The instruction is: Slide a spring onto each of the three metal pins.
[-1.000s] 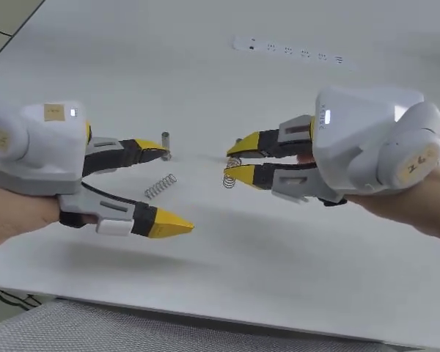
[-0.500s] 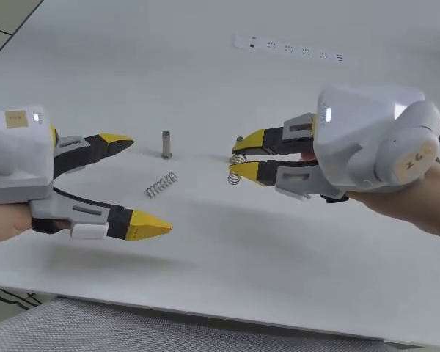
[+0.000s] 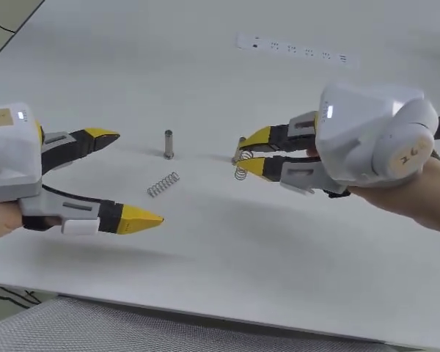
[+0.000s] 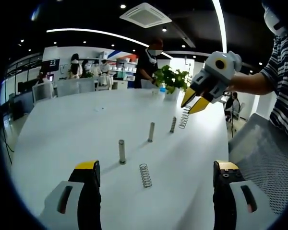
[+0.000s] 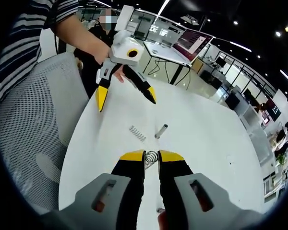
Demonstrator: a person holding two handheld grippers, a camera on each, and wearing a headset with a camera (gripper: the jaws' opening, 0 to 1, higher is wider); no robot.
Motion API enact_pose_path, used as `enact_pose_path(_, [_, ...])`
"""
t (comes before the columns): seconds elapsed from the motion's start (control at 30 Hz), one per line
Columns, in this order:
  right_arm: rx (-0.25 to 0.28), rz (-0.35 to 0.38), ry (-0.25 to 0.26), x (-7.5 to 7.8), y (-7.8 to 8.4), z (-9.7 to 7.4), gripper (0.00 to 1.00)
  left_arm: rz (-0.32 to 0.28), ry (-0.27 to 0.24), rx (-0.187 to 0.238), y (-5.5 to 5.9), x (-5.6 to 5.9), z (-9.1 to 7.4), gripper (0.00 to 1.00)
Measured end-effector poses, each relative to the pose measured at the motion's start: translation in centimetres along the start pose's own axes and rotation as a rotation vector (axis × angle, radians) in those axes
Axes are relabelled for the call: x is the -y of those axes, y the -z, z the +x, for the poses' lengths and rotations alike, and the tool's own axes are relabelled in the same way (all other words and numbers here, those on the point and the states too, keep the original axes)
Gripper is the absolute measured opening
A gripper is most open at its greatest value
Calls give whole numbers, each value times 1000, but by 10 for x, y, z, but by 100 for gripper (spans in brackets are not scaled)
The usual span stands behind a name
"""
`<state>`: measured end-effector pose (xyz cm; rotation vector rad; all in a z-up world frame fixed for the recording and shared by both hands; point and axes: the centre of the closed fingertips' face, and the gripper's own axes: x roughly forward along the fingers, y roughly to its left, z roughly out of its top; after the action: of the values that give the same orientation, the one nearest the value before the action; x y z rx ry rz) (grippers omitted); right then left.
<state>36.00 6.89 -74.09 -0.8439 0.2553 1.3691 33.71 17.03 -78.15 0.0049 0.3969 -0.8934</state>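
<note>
Pin: short grey metal pin (image 5: 161, 131), standing on the white desk (image 5: 206, 139).
Loose spring: small steel coil spring (image 5: 138, 132), lying just beside the pin without touching it.
Right tongs: black, yellow-tipped right tongs (image 5: 152, 155), near the pin, clamped on a second coil spring (image 5: 151, 159).
Left tongs: white-bodied, yellow-tipped left tongs (image 5: 126, 99), beyond the pin, jaws spread wide.

I am looking down at a white table (image 3: 227, 249). One metal pin (image 3: 168, 144) is standing upright on it, and a loose spring (image 3: 162, 184) is lying on its side near the pin's foot, on my side of it. A white power strip (image 3: 292, 51) is lying flat toward the far edge. In the left gripper view I am seeing a second pin (image 4: 151, 132) standing apart from the first.
</note>
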Motion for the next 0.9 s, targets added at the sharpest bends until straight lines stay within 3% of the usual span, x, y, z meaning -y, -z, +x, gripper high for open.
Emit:
enact_pose_path(0.37, [-29, 17, 58, 37, 8, 5, 12, -11, -17, 3, 1, -6, -4, 97])
enact_pose_path(0.9, [-45, 101, 105, 63, 25, 20, 12, -18, -41, -3, 7, -10, -11, 97])
